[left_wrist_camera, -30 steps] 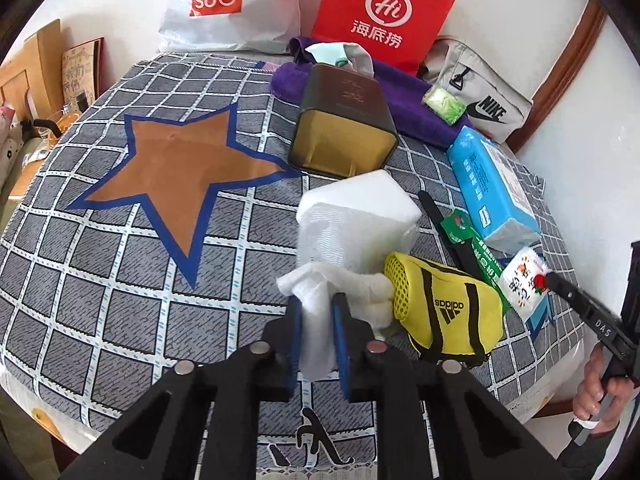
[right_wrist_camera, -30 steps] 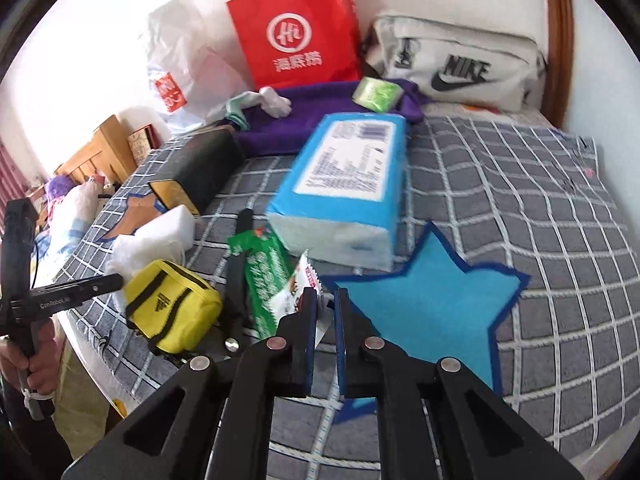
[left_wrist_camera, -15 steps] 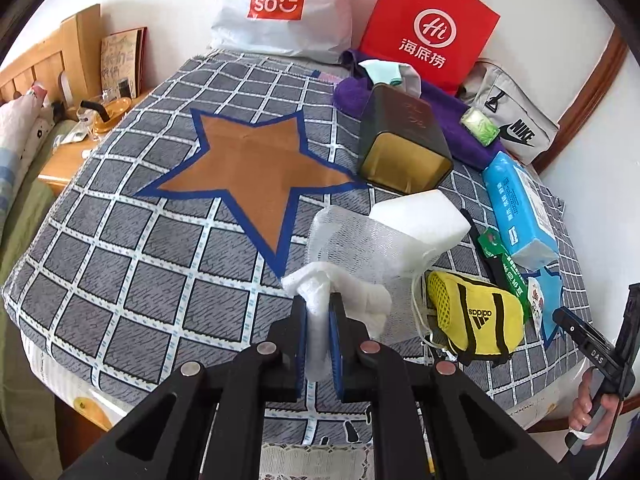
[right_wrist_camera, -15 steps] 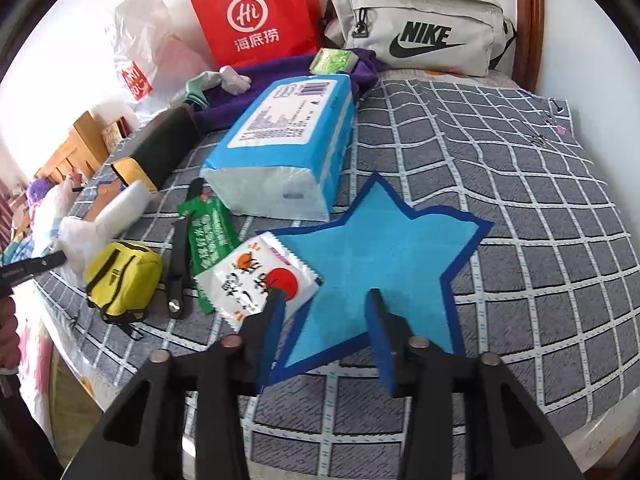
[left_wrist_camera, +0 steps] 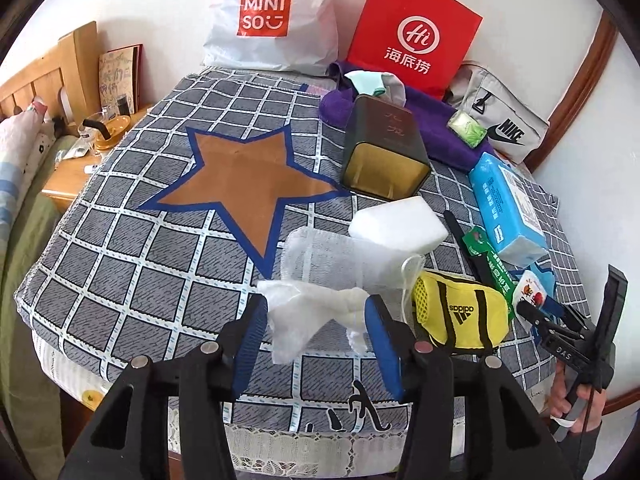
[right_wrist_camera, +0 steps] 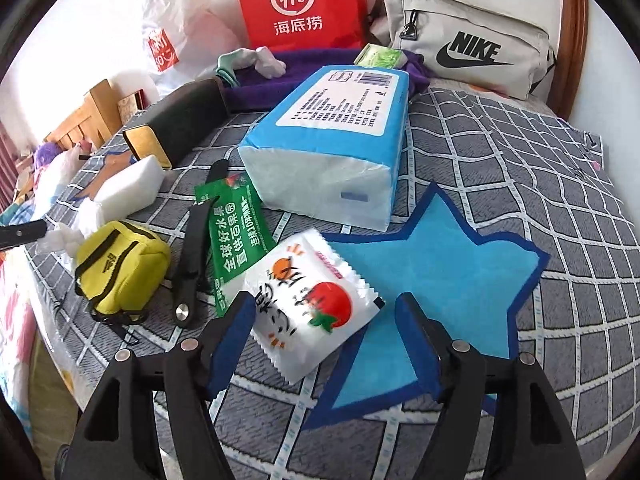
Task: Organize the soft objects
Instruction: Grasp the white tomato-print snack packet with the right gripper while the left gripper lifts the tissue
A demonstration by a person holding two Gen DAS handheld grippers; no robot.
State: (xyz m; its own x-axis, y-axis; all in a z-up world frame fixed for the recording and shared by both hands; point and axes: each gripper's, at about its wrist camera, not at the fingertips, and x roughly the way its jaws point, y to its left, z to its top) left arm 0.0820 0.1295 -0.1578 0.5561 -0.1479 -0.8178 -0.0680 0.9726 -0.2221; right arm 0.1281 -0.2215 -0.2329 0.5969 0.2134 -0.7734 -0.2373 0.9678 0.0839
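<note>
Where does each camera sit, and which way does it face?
Left wrist: behind the open left gripper, facing across the bed toward the wall bags; white cloth between its fingers; the other hand shows lower right.
Right wrist: behind the open right gripper, facing the blue star and snack packet.
Shared: yellow bag, red bag.

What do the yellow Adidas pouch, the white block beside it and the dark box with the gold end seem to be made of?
Yellow Adidas pouch: woven fabric, matte, with a mesh end panel and black straps.
White block: probably foam or sponge; matte, uniform, soft-looking edges.
Dark box: likely metal tin; smooth dark sides, a gold end with a faint sheen, though coated card is possible.
</note>
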